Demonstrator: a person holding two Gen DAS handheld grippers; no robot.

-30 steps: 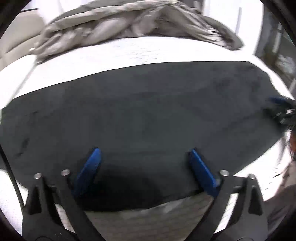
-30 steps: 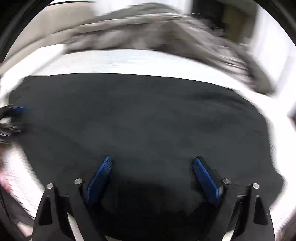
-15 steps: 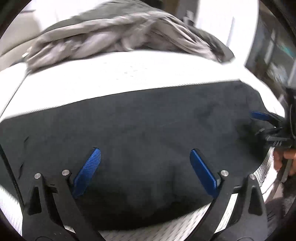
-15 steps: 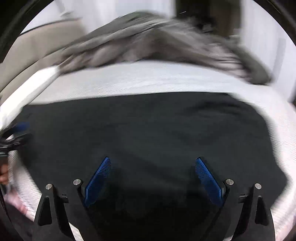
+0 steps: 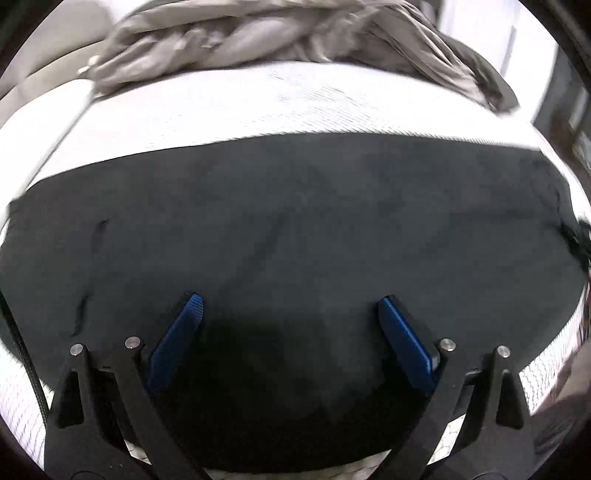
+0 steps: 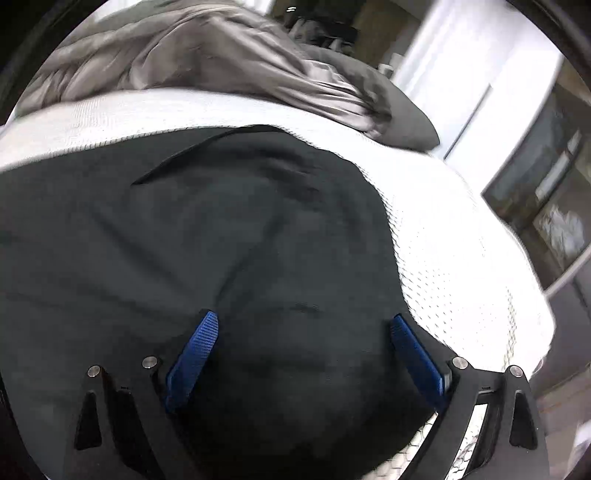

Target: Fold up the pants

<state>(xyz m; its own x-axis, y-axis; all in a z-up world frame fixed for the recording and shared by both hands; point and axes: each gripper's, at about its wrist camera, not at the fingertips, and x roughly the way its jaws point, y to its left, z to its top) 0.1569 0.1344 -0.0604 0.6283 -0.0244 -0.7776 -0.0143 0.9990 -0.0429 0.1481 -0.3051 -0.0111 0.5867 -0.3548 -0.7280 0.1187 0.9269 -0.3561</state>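
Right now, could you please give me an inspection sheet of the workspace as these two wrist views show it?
Surface: white mattress, textured cover.
Job's things: black pants spread flat across the near part, a few creases.
Clutter: grey duvet bunched at the far side, apart from the pants.
Grippers: left gripper and right gripper both open over the pants, holding nothing.
Cables: black cable at the left edge of the left view.
Surroundings: dark window at right.

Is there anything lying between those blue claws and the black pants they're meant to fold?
Nothing visible. The left claw and right claw are both open right over the black pants, with bare cloth between their fingers. The grey blanket lies farther back on the bed.
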